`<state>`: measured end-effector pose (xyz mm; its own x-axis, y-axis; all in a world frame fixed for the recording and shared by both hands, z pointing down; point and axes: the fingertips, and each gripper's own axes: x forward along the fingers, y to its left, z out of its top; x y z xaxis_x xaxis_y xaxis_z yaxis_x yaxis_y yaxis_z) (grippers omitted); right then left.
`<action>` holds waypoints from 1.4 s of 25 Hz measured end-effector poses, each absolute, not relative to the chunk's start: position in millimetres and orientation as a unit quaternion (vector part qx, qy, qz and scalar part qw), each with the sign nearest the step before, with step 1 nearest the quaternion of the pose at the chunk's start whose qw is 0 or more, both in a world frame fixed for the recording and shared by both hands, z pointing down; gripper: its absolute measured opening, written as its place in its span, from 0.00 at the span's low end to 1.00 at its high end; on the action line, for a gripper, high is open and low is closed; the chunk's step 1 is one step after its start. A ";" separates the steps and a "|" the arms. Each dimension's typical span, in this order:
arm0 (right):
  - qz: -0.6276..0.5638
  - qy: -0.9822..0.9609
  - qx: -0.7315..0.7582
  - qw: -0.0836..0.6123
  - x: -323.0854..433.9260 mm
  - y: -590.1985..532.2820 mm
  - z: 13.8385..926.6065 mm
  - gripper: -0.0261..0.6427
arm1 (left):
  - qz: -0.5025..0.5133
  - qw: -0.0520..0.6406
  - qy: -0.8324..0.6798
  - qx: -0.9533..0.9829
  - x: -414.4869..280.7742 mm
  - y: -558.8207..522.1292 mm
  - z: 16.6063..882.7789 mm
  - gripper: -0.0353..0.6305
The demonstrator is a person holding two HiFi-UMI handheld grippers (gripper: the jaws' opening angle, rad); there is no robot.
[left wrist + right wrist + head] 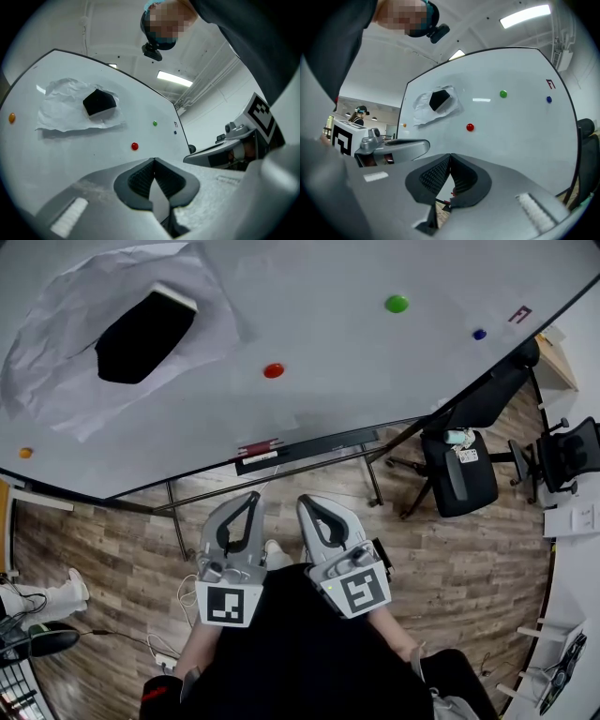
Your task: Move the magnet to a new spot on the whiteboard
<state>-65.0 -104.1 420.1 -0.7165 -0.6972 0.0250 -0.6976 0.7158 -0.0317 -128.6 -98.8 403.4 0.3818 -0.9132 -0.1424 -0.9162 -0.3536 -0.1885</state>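
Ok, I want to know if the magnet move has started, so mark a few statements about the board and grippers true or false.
1. The red magnet is on the whiteboard, apart from both grippers. True.
2. The right gripper holds the green magnet. False: its jaws are shut on nothing, and the green magnet is on the board.
3. The left gripper is shut and empty. True.
4. The orange magnet sits beside the blue magnet. False: in the head view, orange is near the board's left edge and blue near its right.
5. A black block lies on the crumpled paper. True.
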 end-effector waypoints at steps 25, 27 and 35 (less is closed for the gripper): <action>0.024 -0.920 0.392 0.005 -51.3 -97.4 425.2 0.04 | -0.013 0.114 0.539 -0.834 -109.5 -87.9 414.9 0.06; 0.022 -0.919 0.393 0.004 -49.8 -96.8 424.5 0.04 | -0.015 0.117 0.536 -0.836 -107.7 -87.6 414.6 0.06; 0.023 -0.914 0.406 0.000 -41.6 -99.2 423.0 0.04 | -0.009 0.118 0.531 -0.839 -102.3 -89.5 412.6 0.06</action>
<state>-41.6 -99.2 423.0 -0.6705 -0.7417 0.0179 -0.7417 0.6695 -0.0415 -102.3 -89.5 412.6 0.4369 -0.8928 -0.1099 -0.8885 -0.4091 -0.2080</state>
